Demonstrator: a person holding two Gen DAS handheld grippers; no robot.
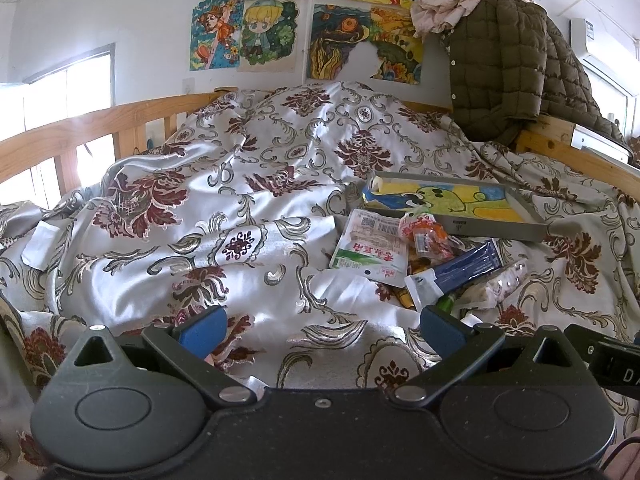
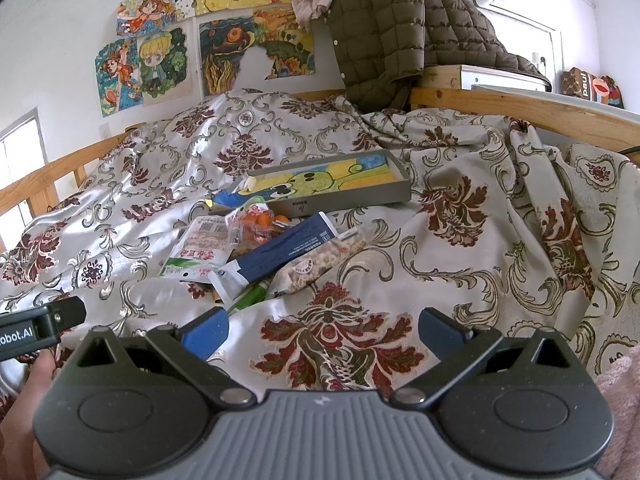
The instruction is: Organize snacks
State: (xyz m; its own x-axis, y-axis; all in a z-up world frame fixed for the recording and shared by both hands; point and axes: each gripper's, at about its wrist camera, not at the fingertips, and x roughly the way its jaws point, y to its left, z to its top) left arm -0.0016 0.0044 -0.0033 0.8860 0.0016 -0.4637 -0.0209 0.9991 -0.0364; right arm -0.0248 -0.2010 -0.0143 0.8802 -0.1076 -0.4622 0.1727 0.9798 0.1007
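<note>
A pile of snack packets lies on the patterned bedspread (image 1: 248,168): a white packet with red and green print (image 1: 370,250) (image 2: 196,256), a dark blue packet (image 1: 468,266) (image 2: 288,250), a clear bag of pale puffs (image 2: 324,262) and a small orange-filled bag (image 1: 424,232) (image 2: 258,220). Behind them sits a shallow grey box (image 1: 496,229) (image 2: 340,200) lined with a yellow and blue drawing. My left gripper (image 1: 320,330) is open and empty, short of the pile. My right gripper (image 2: 322,330) is open and empty, just before the pile.
A wooden bed rail (image 1: 92,128) (image 2: 520,108) runs along both sides. A brown quilted jacket (image 1: 504,68) (image 2: 400,28) hangs over the far right corner. Children's drawings (image 1: 320,40) cover the wall. The left gripper's body (image 2: 36,330) shows at the right wrist view's left edge.
</note>
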